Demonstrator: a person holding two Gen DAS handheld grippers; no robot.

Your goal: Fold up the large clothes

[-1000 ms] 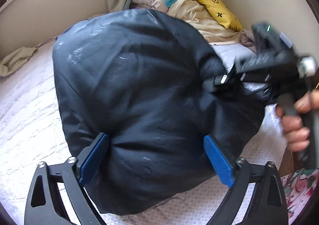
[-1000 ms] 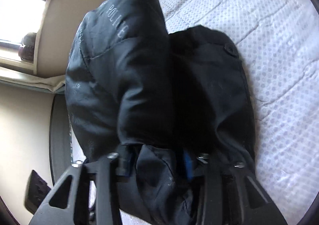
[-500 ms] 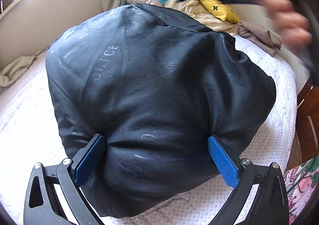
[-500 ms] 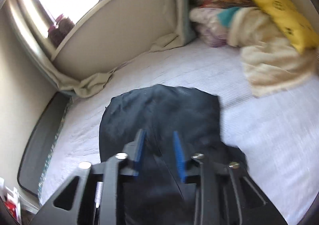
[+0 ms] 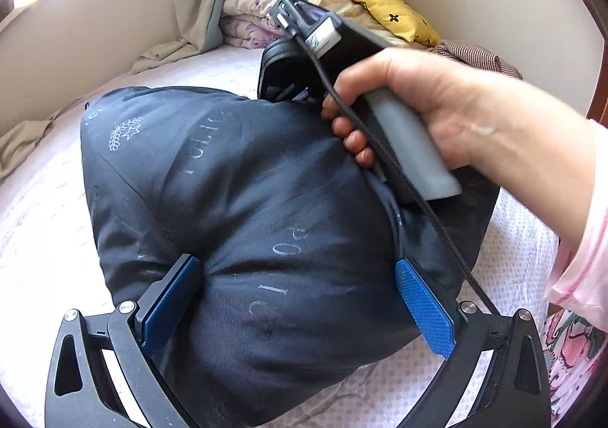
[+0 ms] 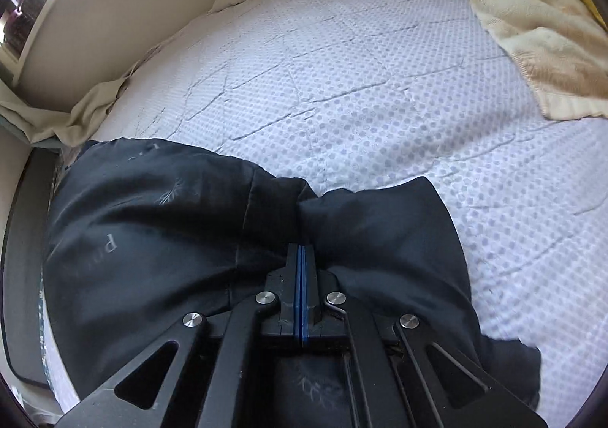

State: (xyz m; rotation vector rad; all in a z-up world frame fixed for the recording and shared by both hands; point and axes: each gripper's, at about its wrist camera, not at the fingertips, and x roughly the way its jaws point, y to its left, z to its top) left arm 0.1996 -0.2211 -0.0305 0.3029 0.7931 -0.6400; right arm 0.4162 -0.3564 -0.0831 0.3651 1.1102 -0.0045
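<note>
Over on the left, the left gripper [image 5: 296,306] stands spread wide, its blue pads flanking the bulging dark navy printed garment [image 5: 247,200] on the white dotted quilted bed [image 6: 361,86]. Rightward, the right gripper [image 6: 301,257] has just closed, pinching a fabric fold.

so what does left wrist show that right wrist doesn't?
Left wrist only: the person's hand holding the right gripper's handle, a yellow pillow, and the left gripper with its fingers spread wide around the dark jacket.

Right wrist only: the right gripper, fingers together, jacket fabric bunched at their tips.

Both: the jacket on the white bed, plus folded bedding at the far end.
</note>
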